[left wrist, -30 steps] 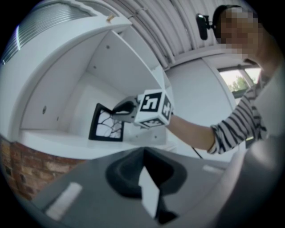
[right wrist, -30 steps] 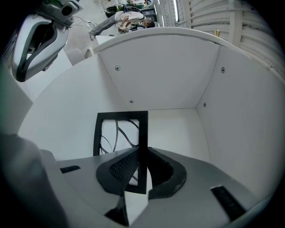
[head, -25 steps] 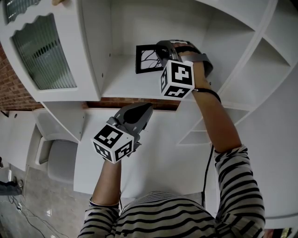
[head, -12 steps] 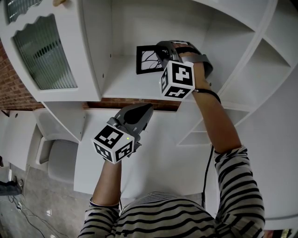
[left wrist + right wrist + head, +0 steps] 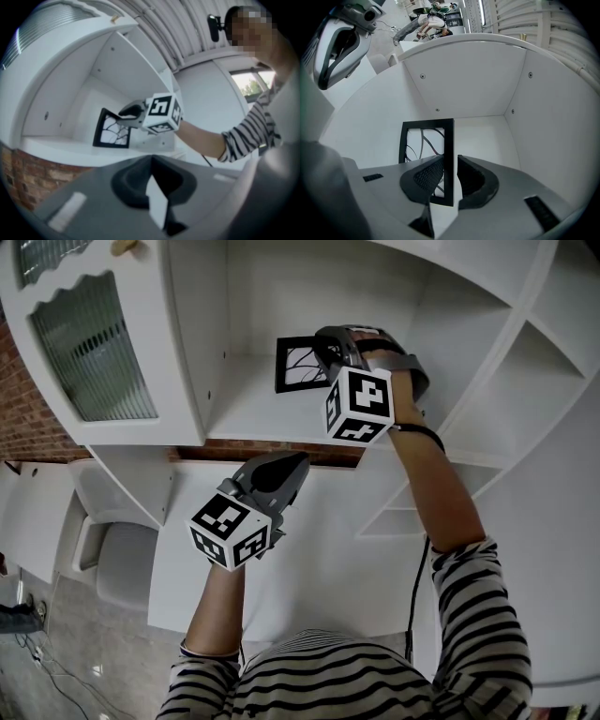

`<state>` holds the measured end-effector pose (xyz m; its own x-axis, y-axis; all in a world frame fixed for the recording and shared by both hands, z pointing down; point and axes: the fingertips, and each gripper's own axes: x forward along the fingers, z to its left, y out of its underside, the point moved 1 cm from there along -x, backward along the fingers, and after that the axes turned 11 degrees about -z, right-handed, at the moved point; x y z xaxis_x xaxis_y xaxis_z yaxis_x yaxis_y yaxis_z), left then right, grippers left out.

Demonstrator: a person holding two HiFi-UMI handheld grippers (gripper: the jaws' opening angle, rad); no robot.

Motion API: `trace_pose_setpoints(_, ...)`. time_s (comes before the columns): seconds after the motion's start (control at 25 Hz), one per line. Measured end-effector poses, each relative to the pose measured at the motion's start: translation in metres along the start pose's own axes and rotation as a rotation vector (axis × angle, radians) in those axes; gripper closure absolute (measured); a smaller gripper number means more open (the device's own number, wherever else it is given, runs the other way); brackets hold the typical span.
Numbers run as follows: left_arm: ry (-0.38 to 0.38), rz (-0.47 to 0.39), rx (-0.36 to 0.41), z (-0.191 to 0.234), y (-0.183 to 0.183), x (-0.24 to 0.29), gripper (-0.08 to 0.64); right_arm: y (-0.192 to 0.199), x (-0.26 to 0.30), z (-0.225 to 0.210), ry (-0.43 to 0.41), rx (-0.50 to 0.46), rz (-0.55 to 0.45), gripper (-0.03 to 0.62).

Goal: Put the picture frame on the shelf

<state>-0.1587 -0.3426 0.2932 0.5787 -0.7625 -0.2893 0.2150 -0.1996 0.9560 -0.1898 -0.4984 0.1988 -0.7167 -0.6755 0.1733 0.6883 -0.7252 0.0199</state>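
The black picture frame with a branch-line picture stands upright in a white shelf compartment, near its back wall. My right gripper reaches into that compartment and is shut on the frame's right rail, which runs between the jaws. The frame's foot sits at the shelf floor. My left gripper hangs lower, in front of the shelf's edge, shut and empty. From the left gripper view the frame and the right gripper show ahead and above.
A cabinet door with ribbed glass stands left of the compartment. More white compartments lie to the right. A brick wall, a white table and a grey chair sit below. A cable trails from the right arm.
The head view has shifted very slightly. Neither gripper nor the frame has visibly moved against the shelf.
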Motion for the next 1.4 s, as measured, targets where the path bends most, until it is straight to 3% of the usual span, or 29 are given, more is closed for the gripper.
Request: trace_pose_setpoints(1.4, -0.002, 0.016, 0.007, -0.007, -0.001, 0.0, 0.554, 0.001, -0.011, 0.003, 0.027, 0.021, -0.015, 0.5)
